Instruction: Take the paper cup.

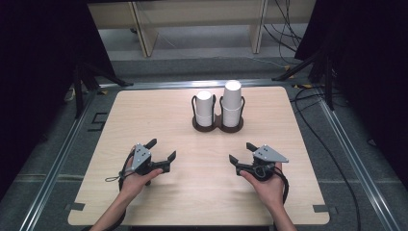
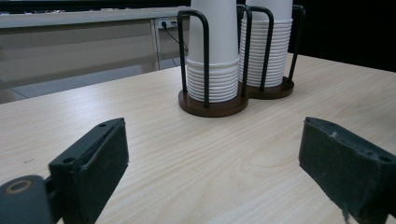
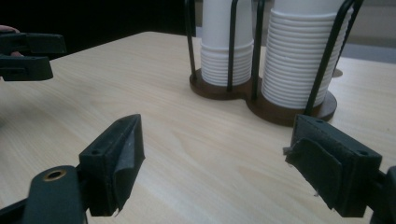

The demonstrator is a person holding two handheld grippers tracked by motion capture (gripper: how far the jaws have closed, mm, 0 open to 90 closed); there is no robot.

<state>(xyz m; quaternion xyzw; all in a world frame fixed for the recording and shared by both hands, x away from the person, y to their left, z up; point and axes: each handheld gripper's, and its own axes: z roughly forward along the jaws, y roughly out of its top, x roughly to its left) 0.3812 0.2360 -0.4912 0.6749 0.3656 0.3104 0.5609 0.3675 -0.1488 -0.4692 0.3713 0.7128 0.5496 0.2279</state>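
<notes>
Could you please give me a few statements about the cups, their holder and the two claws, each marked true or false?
1. Both stacks of cups stand upside down in a wire holder with a dark round base. True.
2. The left stack is taller than the right stack. False: the right stack is taller.
3. The left claw is shut on a cup. False: its jaws are open with nothing between them.
4. The right claw is open and apart from the holder. True.
5. A loose cup lies on the table beside the holder. False: every cup sits in one of the two stacks.
</notes>
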